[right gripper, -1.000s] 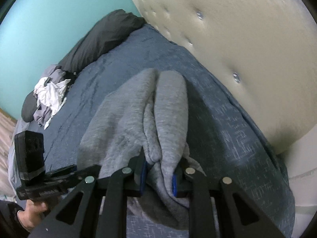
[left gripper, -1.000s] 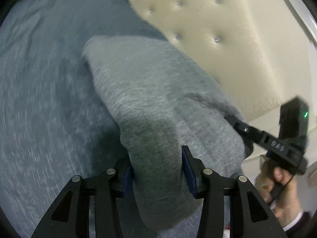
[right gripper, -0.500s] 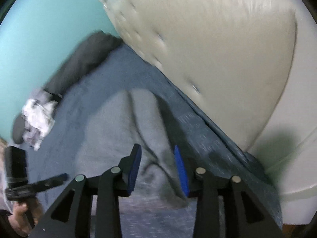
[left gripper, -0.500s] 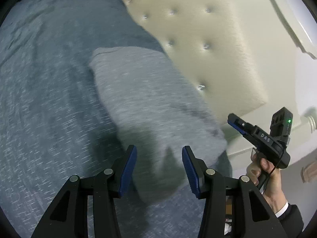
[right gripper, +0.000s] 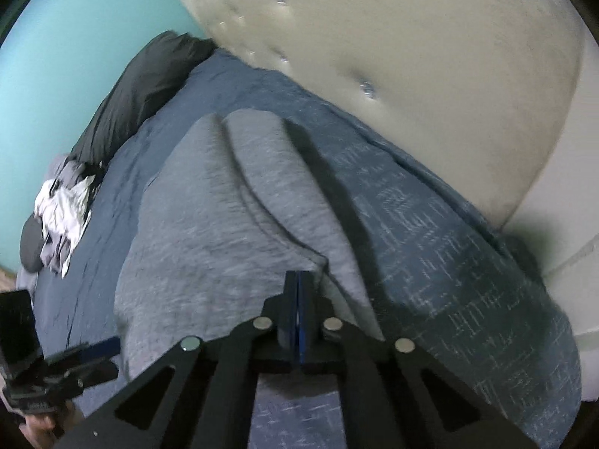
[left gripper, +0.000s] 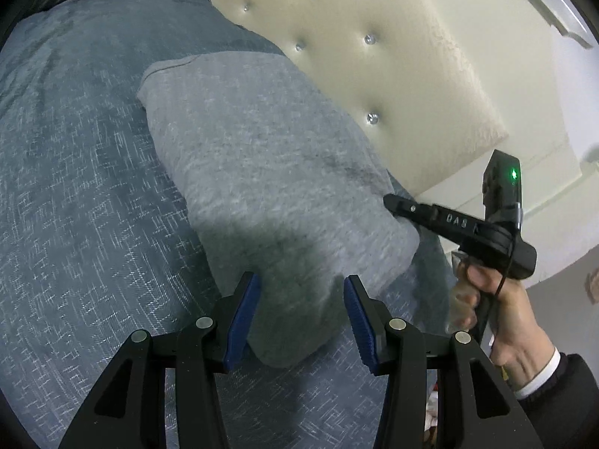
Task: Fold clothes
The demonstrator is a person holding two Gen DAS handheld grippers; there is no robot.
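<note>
Lying folded on bed [left gripper: 75, 187], grey garment [left gripper: 262, 172] just beyond spread left tongs [left gripper: 301, 314]; right tongs [right gripper: 298, 299] pressed together above it.

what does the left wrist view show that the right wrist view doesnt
Only the left wrist view: the open left gripper with its jaws apart and not pressing the cloth, the right gripper's green light, and a dark sleeve with a white cuff.

Only the right wrist view: the right gripper with jaws shut together on nothing, a teal wall, a dark pillow and a crumpled clothes pile.

Both: the folded grey garment lying on the blue bedspread beside the cream tufted headboard.
</note>
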